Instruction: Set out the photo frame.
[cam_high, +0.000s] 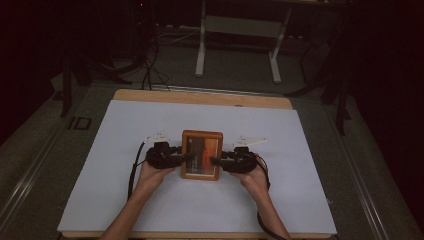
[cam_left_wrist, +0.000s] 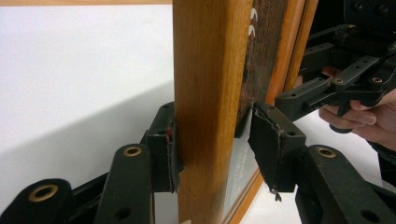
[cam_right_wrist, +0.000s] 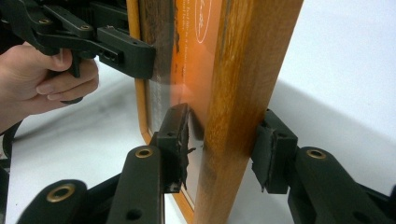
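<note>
Both hands coming in from the near edge, left claw (cam_high: 186, 156) and right claw (cam_high: 214, 161) each clamped on a side rail of the wooden picture frame (cam_high: 201, 154), mid white surface (cam_high: 125, 130), floor beyond.

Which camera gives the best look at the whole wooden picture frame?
The high view: it shows the entire picture frame on the white table, held between the left gripper and the right gripper. Each gripper view shows just the gripped wooden side rail, close up.
</note>
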